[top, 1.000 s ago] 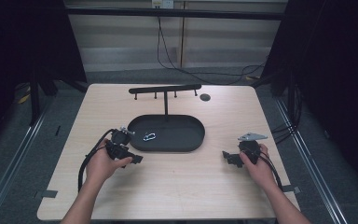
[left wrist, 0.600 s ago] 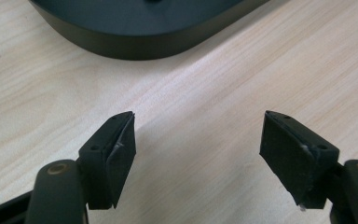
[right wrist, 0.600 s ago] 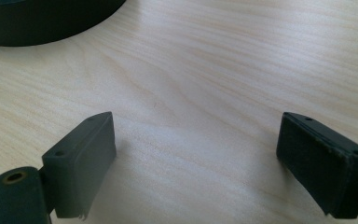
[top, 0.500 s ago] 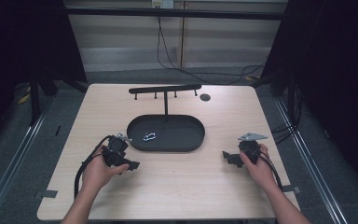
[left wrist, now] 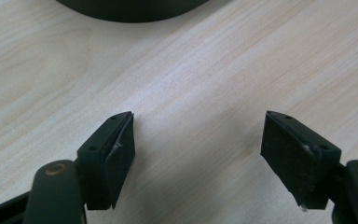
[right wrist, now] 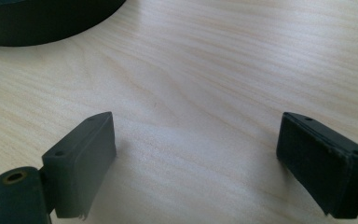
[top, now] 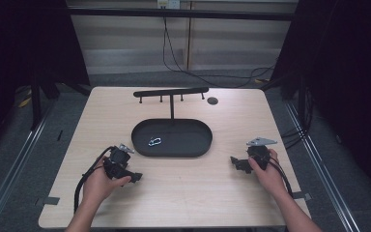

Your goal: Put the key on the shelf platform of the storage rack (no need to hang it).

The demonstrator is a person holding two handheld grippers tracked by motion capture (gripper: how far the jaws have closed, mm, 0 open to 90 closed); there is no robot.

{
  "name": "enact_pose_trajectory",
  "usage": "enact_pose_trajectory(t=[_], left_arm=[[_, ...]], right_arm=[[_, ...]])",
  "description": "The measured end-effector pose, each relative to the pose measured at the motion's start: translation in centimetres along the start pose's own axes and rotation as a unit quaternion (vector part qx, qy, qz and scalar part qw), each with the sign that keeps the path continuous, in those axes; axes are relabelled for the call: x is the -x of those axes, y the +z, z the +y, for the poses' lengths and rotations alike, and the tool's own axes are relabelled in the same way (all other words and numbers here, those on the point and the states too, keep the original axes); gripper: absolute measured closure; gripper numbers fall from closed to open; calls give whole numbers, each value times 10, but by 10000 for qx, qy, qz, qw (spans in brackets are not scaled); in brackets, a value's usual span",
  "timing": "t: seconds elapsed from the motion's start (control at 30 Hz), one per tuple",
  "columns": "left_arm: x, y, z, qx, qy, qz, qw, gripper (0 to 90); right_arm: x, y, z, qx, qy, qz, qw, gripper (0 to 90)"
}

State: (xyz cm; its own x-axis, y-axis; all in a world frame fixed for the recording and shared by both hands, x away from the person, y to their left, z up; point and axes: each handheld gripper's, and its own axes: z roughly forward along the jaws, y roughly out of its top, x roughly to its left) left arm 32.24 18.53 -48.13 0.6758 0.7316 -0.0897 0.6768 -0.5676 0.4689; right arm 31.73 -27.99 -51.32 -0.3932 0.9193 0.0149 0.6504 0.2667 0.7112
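A black oval tray [top: 188, 145] lies in the middle of the wooden table, with a small silver carabiner [top: 154, 141] inside it toward the left. Behind the tray rises a black T-shaped rack [top: 171, 93] with short pegs. My left gripper [top: 136, 177] rests low over the table in front of the tray's left end, open, with bare wood between its pads [left wrist: 119, 156]. My right gripper [top: 234, 161] sits to the right of the tray, also open and empty, its pads [right wrist: 86, 158] wide apart over the wood. The tray's dark rim [left wrist: 130, 9] [right wrist: 42, 23] shows at the top of both gripper views.
A small dark round disc [top: 212, 100] lies on the table at the back right, beside the rack. Cables [top: 84, 181] trail from each gripper toward the table's front. The table edges drop to a grey floor with rails on both sides.
My left gripper has drawn back from the tray's left end toward the table's front and sunk a little. The right gripper has kept still.
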Motion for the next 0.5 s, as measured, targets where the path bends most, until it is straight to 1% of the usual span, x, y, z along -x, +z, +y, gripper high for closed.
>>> enact_pose_trajectory(t=[0.07,0.13,0.2,0.23,0.27,0.3,0.33,0.37,0.4,0.43,0.5], left_arm=[[1,-1,-1,-29,32,47,10000,253],[3,0,-2,5,85,52,10000,247],[4,1,-4,34,226,126,9997,238],[4,1,-4,34,226,126,9997,231],[6,2,-6,78,394,157,9991,216],[6,2,-6,78,394,157,9991,196],[7,2,-8,154,414,149,9989,183],[7,2,-8,154,414,149,9989,178],[6,3,-11,244,465,115,9986,169],[6,3,-11,244,465,115,9986,158],[7,3,-16,409,491,73,9979,146]], right_arm=[[0,0,0,5,-8,3,10000,113],[0,0,0,7,-11,3,10000,113],[0,0,0,-2,3,0,10000,113],[0,0,0,6,-10,4,10000,113],[0,0,0,7,-12,3,10000,113],[0,0,0,7,-12,3,10000,113],[0,0,0,4,-8,3,10000,113],[0,0,0,4,-8,3,10000,113],[0,0,0,-3,3,-1,10000,113],[0,0,0,-3,3,-1,10000,113],[0,0,0,0,0,0,10000,113]])
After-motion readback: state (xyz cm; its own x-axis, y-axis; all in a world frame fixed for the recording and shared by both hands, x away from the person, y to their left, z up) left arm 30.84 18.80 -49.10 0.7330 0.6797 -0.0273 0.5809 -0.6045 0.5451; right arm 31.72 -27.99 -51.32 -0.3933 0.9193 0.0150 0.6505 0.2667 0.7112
